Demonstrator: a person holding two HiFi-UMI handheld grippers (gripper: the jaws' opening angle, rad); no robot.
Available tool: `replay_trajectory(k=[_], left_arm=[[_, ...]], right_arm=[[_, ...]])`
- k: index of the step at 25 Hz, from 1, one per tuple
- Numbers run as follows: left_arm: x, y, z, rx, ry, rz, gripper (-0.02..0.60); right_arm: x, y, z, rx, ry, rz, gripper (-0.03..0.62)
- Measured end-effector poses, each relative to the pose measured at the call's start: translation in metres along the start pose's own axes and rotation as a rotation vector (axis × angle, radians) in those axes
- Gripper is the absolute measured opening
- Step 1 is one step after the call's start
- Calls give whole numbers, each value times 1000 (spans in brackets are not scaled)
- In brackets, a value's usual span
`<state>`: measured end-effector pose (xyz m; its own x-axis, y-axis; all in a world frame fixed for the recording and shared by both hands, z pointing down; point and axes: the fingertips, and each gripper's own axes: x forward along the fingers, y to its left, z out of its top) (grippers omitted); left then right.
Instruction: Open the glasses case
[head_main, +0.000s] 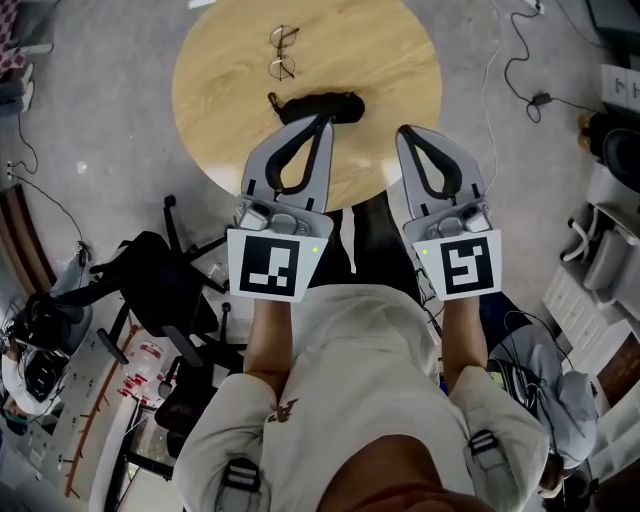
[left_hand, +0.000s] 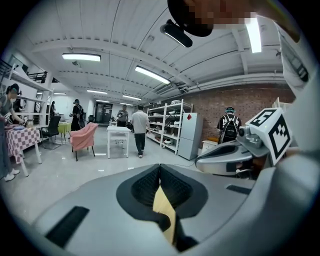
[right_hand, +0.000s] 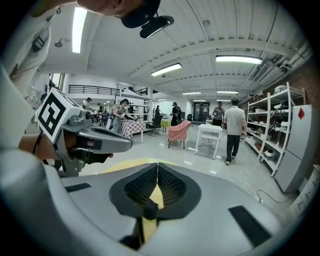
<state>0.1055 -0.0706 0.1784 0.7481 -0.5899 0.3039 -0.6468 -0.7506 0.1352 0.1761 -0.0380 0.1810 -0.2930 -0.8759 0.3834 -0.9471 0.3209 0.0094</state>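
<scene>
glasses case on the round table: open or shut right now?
Shut: the black glasses case shows as one low closed shape, no lid raised. The glasses lie outside it on the table.

The right claw (right_hand: 157, 165), jaws pressed together and empty, hangs over a yellowish table (right_hand: 120, 164) beside the left claw (right_hand: 102, 140).

The left tool (head_main: 324, 117) covers part of the black glasses case (head_main: 341, 102).
</scene>
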Motion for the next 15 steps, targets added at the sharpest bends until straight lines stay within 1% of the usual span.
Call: replay_trajectory(k=[4, 15], left_arm=[[6, 6, -17, -19, 19, 18, 20], [22, 25, -60, -42, 59, 60, 20]], right_arm=[[13, -5, -16, 5, 19, 4, 20], [48, -5, -48, 5, 44, 36, 20]])
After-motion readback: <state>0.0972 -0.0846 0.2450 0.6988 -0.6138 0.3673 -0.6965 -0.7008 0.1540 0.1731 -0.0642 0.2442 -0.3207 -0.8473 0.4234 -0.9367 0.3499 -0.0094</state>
